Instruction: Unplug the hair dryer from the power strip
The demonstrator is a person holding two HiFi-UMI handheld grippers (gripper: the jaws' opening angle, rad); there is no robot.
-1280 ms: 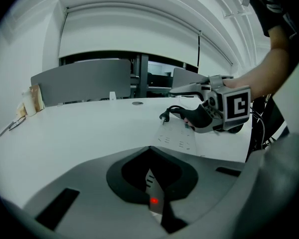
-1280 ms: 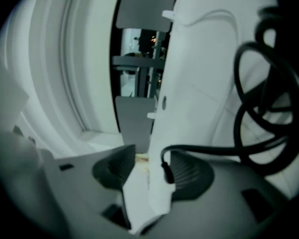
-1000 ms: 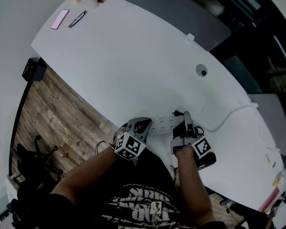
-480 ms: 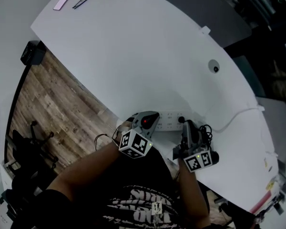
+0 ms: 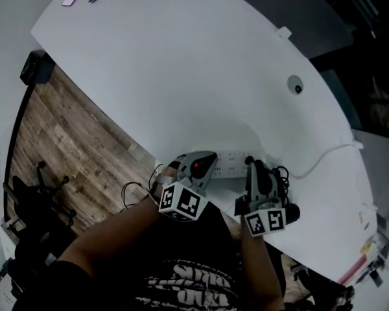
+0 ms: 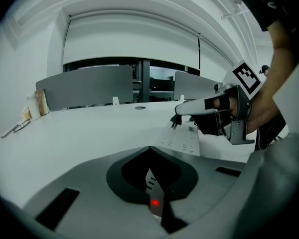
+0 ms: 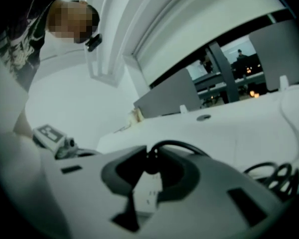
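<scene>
Plug (image 6: 175, 120) sits pinched in my right gripper's (image 7: 152, 156) jaws, which have just been easing apart, prongs just above the power strip (image 6: 182, 142) stretching away from my left gripper (image 6: 150, 180), clamped on its switch end.

An open-plan office: a long curved white desk (image 5: 181, 76) with cable grommet (image 5: 295, 85), grey divider screens (image 6: 84, 91), wood flooring (image 5: 58, 141).

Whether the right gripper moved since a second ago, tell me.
Yes. The right gripper rolled, lifting off the power strip; its jaws have just been opening, plug between them.
</scene>
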